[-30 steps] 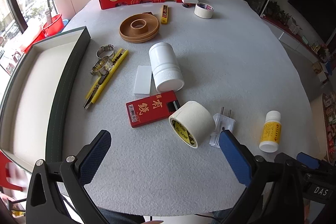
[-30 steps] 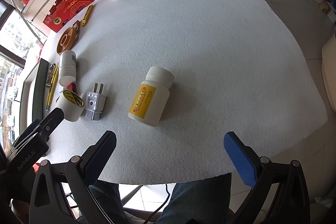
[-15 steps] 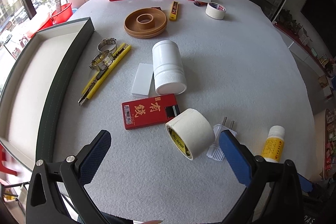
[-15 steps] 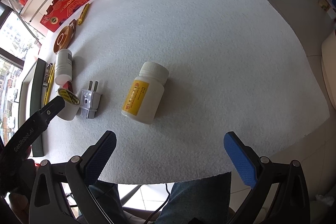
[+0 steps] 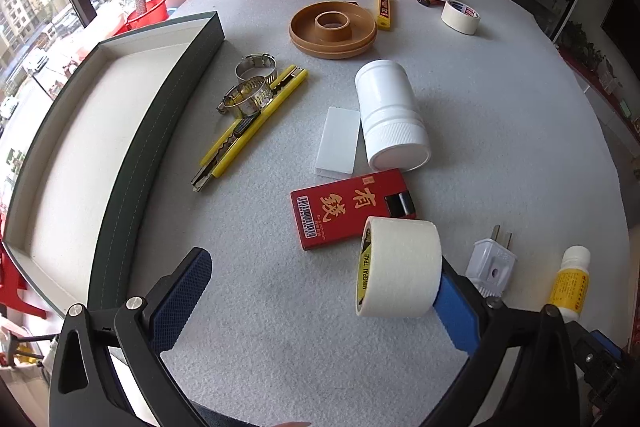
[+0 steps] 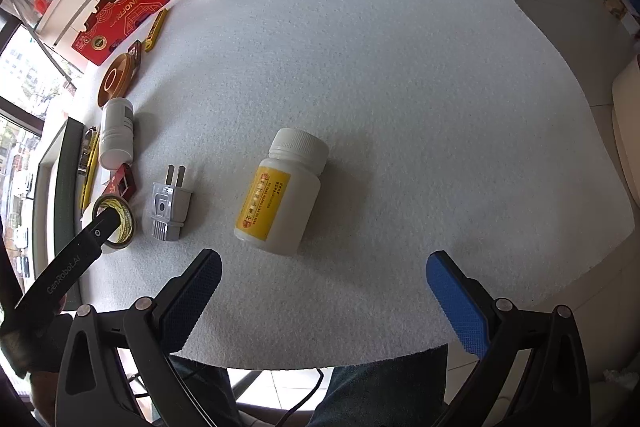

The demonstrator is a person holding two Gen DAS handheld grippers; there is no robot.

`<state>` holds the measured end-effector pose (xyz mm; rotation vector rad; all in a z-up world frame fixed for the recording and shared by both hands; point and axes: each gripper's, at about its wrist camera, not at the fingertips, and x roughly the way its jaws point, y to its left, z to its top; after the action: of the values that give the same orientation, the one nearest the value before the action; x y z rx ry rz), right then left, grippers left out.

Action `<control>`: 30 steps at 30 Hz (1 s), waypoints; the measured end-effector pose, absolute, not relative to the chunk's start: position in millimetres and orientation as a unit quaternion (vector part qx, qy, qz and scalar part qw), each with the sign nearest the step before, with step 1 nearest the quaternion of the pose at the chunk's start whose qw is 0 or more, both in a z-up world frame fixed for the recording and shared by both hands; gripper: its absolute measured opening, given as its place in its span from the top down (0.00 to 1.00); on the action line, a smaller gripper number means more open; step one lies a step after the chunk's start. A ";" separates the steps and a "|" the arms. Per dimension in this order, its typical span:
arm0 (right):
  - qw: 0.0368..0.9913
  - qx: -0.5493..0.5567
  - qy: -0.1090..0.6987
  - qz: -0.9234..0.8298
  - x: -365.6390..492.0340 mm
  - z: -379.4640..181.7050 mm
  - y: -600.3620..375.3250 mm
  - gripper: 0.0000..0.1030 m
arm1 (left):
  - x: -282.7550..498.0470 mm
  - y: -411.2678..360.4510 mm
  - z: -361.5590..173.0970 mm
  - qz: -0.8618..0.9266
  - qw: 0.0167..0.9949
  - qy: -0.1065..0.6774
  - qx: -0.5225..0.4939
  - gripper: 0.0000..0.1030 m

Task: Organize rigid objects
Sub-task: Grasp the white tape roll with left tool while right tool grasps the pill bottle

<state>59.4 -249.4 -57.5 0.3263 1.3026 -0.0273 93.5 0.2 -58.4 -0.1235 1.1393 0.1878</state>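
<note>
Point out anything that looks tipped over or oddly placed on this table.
The tall white plastic jar lies on its side, and the small white bottle with the yellow label seems tipped over too. The cream masking tape roll stands on edge, with one finger of the left gripper poking through its core.

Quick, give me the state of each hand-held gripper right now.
Left hand-held gripper: open, one finger inside the core of the masking tape roll, not clamped.
Right hand-held gripper: open, holding nothing; the pill bottle lies ahead of it.
</note>
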 end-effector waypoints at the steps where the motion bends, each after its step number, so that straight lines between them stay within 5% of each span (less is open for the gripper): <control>1: 0.782 0.153 0.604 -0.016 62.1 -59.4 -249.0 0.00 | 93.8 -2.9 -57.8 0.086 0.838 0.537 -0.055 0.00; 12: 0.796 0.045 0.602 -0.045 87.8 -75.8 -220.4 0.00 | 94.2 -23.5 -77.5 0.069 0.840 0.538 0.001 0.00; 30: 0.830 0.036 0.554 -0.044 62.4 -72.2 -222.5 0.00 | 95.4 -12.5 -81.2 0.058 0.836 0.545 -0.041 0.00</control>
<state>62.4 -222.5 -72.2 0.0766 1.1760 -0.0936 95.4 -12.5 -81.2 -0.0861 1.1532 0.1218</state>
